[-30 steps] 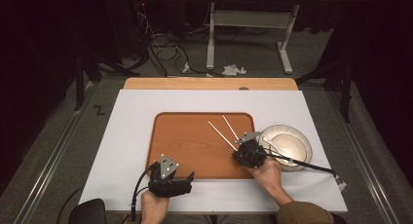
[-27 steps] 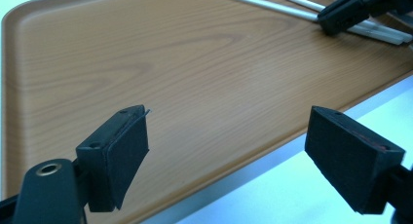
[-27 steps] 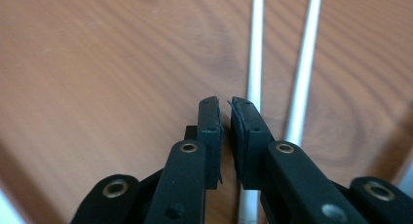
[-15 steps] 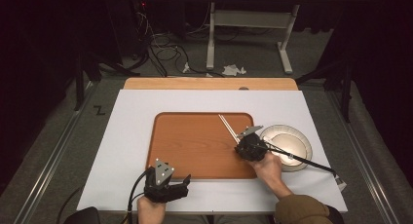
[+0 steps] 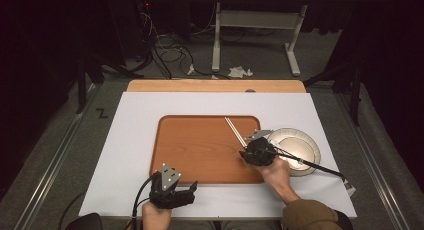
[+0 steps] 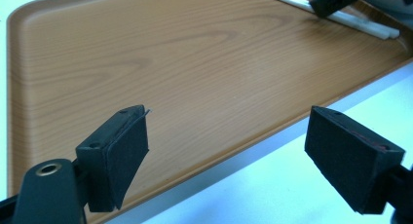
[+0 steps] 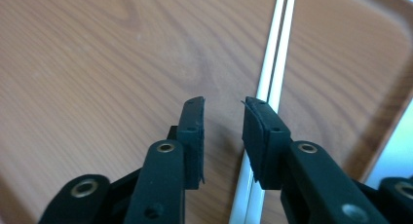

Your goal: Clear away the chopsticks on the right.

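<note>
You see a tray [image 5: 200, 150] with a smooth wood-grain face and slight sheen, pale chopsticks [image 7: 272, 87] looking like smooth matt plastic, a glossy plate [image 5: 300, 145], and matt foam-like gripper pads [image 6: 122, 146].

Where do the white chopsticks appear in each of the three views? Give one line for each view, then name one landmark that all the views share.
High view: the chopsticks lie side by side at the tray's right part, slanting up-left from the right gripper.
Left gripper view: top right, partly under the right gripper's black jaw.
Right gripper view: right of centre, running up from the bottom edge past the right-hand jaw.
Shared landmark: the wooden tray.
</note>
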Demonstrator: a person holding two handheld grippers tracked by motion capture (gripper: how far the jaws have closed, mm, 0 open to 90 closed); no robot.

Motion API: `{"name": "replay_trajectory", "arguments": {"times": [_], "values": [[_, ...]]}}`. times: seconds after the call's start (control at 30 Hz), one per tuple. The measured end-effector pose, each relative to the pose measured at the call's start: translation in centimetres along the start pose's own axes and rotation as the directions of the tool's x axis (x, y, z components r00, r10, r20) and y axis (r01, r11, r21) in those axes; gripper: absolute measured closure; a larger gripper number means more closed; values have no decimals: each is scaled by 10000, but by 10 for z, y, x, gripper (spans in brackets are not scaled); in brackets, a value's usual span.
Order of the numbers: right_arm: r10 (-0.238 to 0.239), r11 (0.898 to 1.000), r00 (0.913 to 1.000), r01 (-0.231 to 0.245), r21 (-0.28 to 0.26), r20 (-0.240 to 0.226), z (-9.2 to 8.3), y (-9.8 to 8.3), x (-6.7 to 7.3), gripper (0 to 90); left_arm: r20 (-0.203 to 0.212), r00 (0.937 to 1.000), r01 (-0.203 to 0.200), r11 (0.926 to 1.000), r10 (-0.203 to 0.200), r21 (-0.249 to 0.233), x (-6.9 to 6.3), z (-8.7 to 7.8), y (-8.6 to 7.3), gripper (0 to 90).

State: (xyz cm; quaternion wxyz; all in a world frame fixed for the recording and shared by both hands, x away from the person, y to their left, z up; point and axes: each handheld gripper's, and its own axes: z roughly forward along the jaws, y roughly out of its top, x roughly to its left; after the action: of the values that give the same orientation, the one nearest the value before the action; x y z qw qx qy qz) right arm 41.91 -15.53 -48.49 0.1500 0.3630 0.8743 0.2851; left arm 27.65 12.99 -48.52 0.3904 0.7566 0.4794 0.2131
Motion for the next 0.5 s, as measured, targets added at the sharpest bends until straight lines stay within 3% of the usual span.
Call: {"name": "replay_trajectory", "arguments": {"times": [0.33, 0.4, 0.5], "values": [[-113, 9980, 9996, 96, -629, -271, -24, -6, 3, 628, 283, 9994, -192, 9998, 194, -72, -2, 5, 6, 163], [42, 9965, 9989, -81, -834, -470, -32, -9, 3, 620, 419, 9984, -374, 9993, 376, -42, -3, 9, 9, 163], [38, 9948, 9994, -74, -1020, -353, -42, -13, 5, 619, 618, 9968, -503, 9987, 506, -62, -5, 13, 12, 163]]}}
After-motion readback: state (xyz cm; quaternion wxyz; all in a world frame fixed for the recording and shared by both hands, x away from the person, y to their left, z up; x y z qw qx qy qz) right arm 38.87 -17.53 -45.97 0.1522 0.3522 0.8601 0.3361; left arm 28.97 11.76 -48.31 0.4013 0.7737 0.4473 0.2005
